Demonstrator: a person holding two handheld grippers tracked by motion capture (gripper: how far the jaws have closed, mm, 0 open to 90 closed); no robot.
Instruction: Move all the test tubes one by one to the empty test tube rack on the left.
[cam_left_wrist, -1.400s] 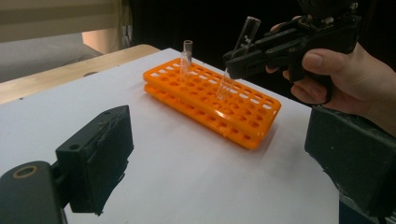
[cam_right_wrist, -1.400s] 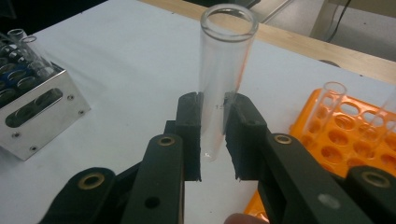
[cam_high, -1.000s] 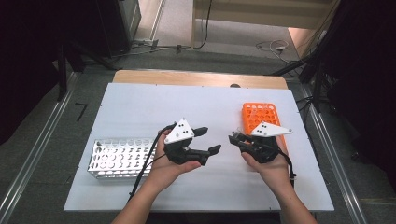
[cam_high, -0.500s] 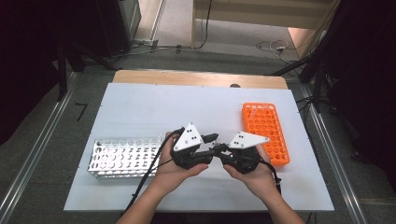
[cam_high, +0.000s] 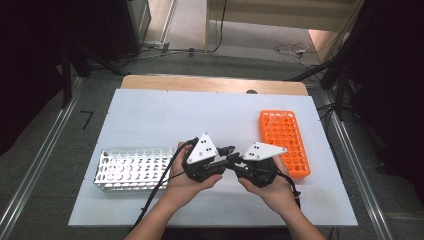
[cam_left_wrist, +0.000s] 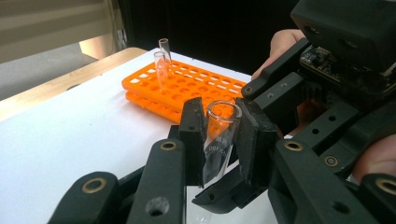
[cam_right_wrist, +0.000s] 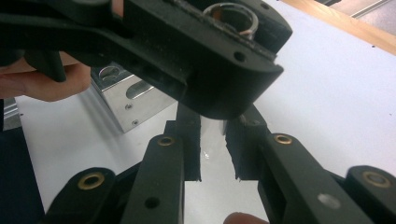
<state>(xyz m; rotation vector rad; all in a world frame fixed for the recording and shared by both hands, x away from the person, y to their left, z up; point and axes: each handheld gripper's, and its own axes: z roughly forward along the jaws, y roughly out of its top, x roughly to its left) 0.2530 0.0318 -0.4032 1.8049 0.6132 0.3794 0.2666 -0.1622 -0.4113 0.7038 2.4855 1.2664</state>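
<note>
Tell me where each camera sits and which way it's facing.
High view: above the person's side, facing forward and down on the table; forearms and both hands show.
Left gripper view: on the left gripper, along its jaws at the glass tube and orange rack.
Right gripper view: on the right gripper, toward the metal rack.
Shared: both gripper views show the tube.

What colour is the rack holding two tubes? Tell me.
Orange rack, clearest in the left gripper view.

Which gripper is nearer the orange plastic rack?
Right. The right gripper sits just beside the orange plastic rack's near end; the left gripper lies farther off, toward the silver metal rack.
</note>
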